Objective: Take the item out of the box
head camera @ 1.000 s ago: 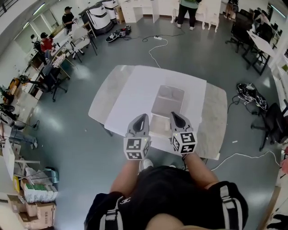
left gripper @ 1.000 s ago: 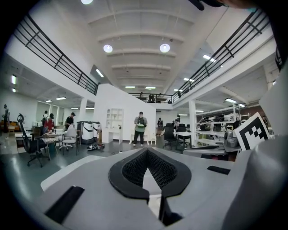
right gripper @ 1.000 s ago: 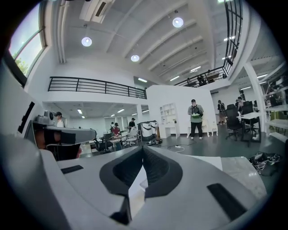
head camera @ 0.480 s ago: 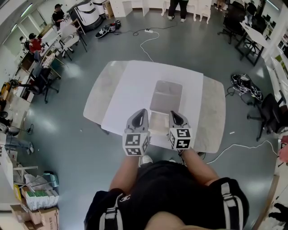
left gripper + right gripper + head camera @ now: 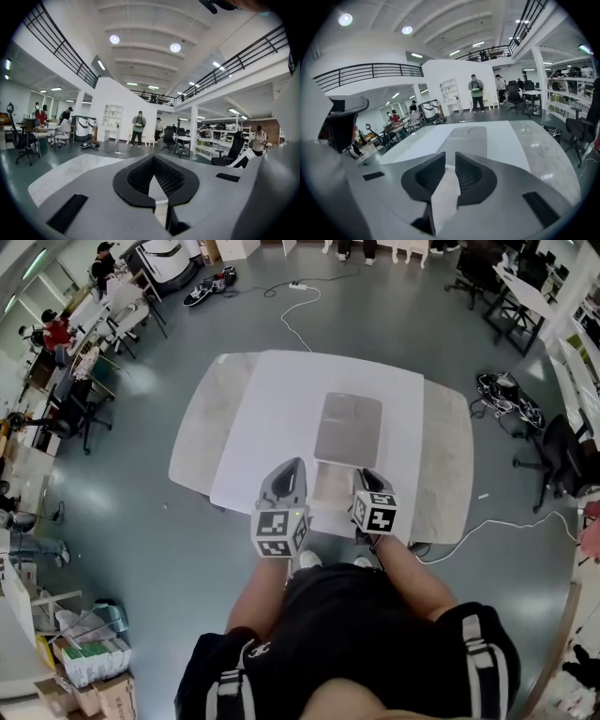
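Note:
A flat grey box (image 5: 348, 427) lies in the middle of the white table (image 5: 272, 409); it also shows ahead in the right gripper view (image 5: 469, 137). A paler flat panel (image 5: 330, 486) adjoins the box's near side. I cannot make out the item inside. My left gripper (image 5: 287, 480) hovers over the table's near edge, left of that panel, its jaws shut and empty (image 5: 152, 160). My right gripper (image 5: 368, 482) hangs right of the panel, pointing at the box. Its jaws are opening, a narrow gap between the tips (image 5: 450, 161), with nothing between them.
Marbled grey table wings (image 5: 448, 465) flank the white top. Cables (image 5: 502, 390) and office chairs (image 5: 562, 460) stand on the floor to the right. Desks and people (image 5: 56, 334) fill the far left, and cardboard boxes (image 5: 84, 662) sit at lower left.
The head view has drifted, so the table sits higher in the picture. Both grippers stay over the near edge, and the right one's marker cube has turned slightly.

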`<move>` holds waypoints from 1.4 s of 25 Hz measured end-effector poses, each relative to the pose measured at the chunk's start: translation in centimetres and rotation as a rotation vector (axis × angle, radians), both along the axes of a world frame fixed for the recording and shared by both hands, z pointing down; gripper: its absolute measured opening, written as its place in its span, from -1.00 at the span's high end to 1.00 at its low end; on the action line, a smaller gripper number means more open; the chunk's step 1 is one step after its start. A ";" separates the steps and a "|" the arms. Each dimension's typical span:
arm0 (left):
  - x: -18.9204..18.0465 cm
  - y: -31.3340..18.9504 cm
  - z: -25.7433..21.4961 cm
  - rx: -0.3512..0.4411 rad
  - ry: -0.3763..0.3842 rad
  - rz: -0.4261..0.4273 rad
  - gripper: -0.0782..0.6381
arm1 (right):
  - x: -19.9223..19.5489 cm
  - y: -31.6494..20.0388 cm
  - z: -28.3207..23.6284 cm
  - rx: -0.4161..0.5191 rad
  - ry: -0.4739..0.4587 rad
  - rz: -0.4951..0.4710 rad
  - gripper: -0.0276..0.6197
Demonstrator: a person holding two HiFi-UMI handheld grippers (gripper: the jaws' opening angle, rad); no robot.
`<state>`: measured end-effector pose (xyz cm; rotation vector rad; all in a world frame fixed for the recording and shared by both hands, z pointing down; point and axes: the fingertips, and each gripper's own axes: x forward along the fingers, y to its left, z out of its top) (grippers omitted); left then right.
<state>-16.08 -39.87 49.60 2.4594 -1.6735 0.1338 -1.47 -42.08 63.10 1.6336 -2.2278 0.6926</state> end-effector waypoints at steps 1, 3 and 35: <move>0.0 -0.2 0.2 -0.005 0.004 0.006 0.77 | -0.1 -0.1 0.6 -0.015 0.003 -0.001 0.80; -0.1 -0.5 0.7 -0.013 0.010 0.016 0.77 | -0.4 -0.3 1.9 -0.048 0.021 -0.007 0.72; -5.1 -5.0 3.7 -0.103 0.045 0.012 0.77 | -1.2 -4.3 16.0 -0.548 0.496 -0.035 0.46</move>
